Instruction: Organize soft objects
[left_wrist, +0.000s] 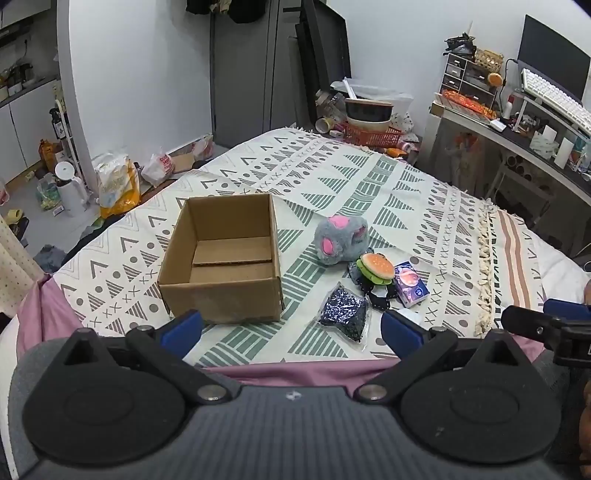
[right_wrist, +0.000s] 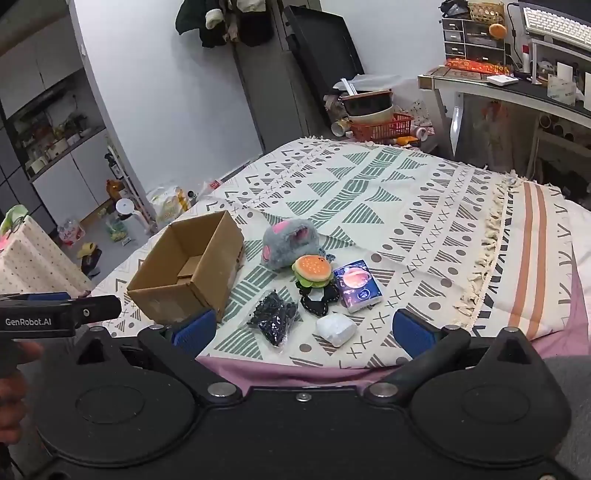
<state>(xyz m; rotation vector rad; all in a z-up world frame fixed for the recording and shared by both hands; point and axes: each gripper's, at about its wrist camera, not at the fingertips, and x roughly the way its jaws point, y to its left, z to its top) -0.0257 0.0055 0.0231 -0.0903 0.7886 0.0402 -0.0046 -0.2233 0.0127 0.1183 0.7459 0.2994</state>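
Bed (left_wrist: 369, 177), covered by a cream blanket with green and grey geometric print, filled most of both views; pink sheet showed at its near edge. Open brown cardboard box (left_wrist: 225, 258) sat upright on the blanket, empty, at about 10 o'clock from the left tongs (left_wrist: 291, 332).

Soft items clustered just right of the box, at 12–1 o'clock in the left wrist view. Grey plush toy with pink patches (left_wrist: 340, 240) was farthest back. Orange-and-green plush burger (left_wrist: 376, 267) lay just in front of it, touching a black fabric piece (right_wrist: 319, 297) beneath. Purple printed tissue pack (left_wrist: 410, 288) sat beside the burger at 3 o'clock. Clear bag of dark beads or trim (left_wrist: 345, 314) lay nearest the box side. Small white wrapped lump (right_wrist: 336, 328) was closest to the bed edge, between bag and tissue pack.

Left tongs: blue pads spread wide, holding nothing, hovering over the near bed edge. Right tongs (right_wrist: 304, 328): also spread wide, empty, white lump between the fingers in the view, not touched.
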